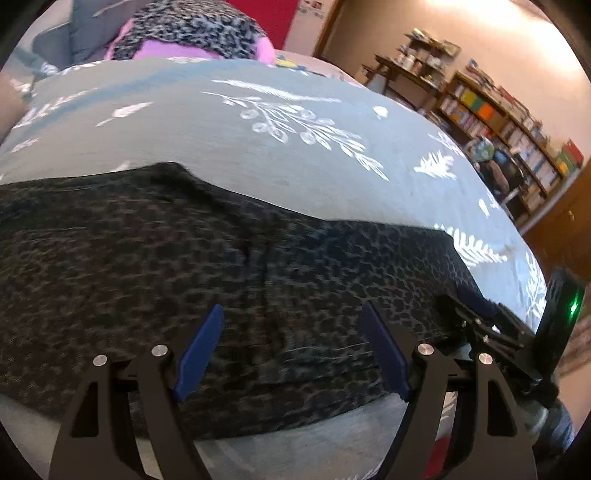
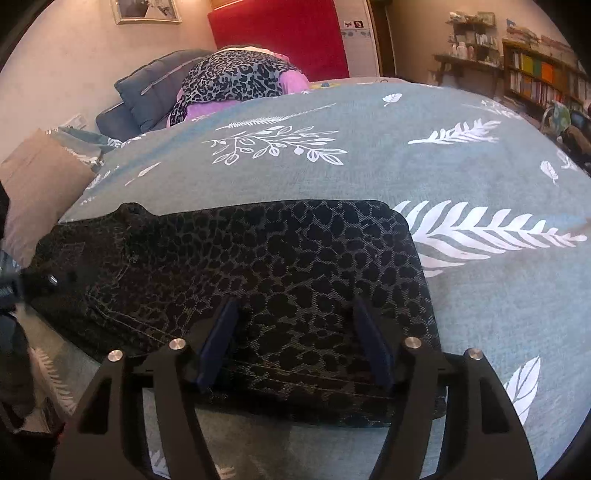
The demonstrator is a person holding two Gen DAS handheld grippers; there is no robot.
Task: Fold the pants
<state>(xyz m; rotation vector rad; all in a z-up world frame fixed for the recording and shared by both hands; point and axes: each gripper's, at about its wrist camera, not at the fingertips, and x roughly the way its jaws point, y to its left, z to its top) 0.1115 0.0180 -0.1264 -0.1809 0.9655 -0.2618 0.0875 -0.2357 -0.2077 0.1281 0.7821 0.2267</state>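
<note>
Your left gripper (image 1: 293, 317) and right gripper (image 2: 293, 312) both hover with jaws apart, gripping nothing, over the leopard-print pants (image 2: 258, 280), which lie flat (already doubled over, it seems) on the grey-green bedspread (image 2: 369, 177).

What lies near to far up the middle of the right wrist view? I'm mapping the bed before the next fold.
right gripper with its jaws open → leopard-print pants lying flat → grey-green bedspread with white leaf prints → leopard-print and pink clothes pile → red headboard.
</note>
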